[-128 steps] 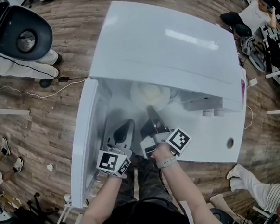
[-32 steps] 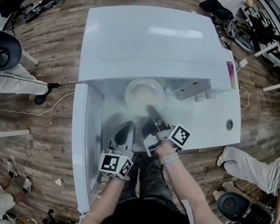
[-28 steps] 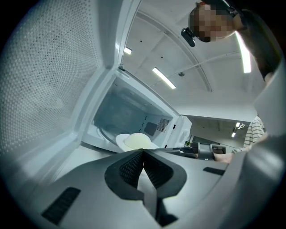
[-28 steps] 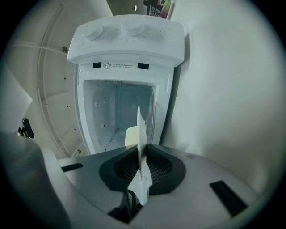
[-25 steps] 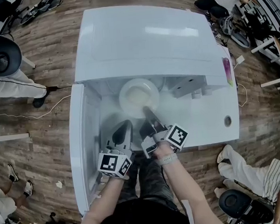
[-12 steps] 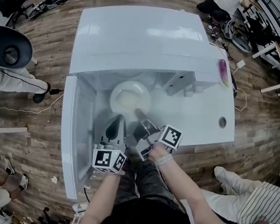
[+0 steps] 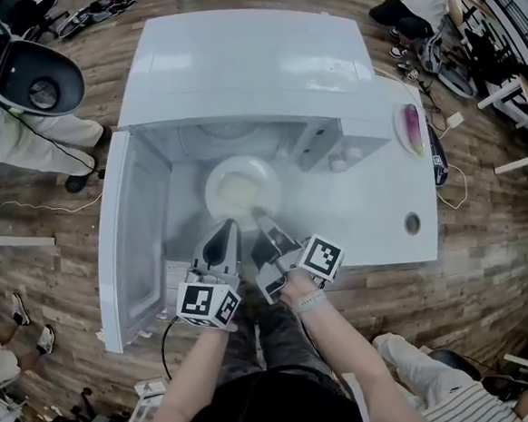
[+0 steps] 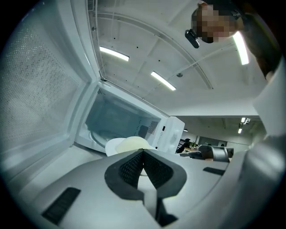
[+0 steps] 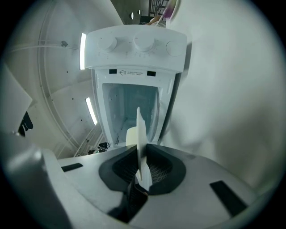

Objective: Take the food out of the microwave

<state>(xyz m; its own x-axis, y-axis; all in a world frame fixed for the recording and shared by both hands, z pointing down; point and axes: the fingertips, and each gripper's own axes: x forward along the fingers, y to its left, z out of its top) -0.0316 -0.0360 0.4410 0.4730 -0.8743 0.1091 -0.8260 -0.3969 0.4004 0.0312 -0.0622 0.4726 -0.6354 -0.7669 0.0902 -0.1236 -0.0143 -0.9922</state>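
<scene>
A white plate (image 7: 220,177) carrying pale food (image 7: 238,195) hangs in front of the open white microwave (image 7: 243,66). My right gripper (image 7: 257,217) is shut on the plate's near rim. In the right gripper view the plate (image 9: 140,125) stands edge-on between the pads, with the food (image 9: 131,136) to its left. Beside it on the left, my left gripper (image 7: 229,228) is shut and holds nothing. In the left gripper view its tips (image 8: 143,151) meet just below the plate (image 8: 112,145) and the food (image 8: 132,142), apart from both.
The microwave door (image 7: 125,235) swings wide open to the left. Its knob panel (image 9: 136,44) is beside the cavity. A purple object (image 7: 411,127) lies on the microwave's top right corner. The white table (image 7: 382,205) has a round hole (image 7: 411,223). People and a black chair (image 7: 40,77) stand around.
The plate and both grippers have drawn back from the microwave cavity towards me and risen a little. The right gripper's hold on the rim is unchanged, and the left stays shut.
</scene>
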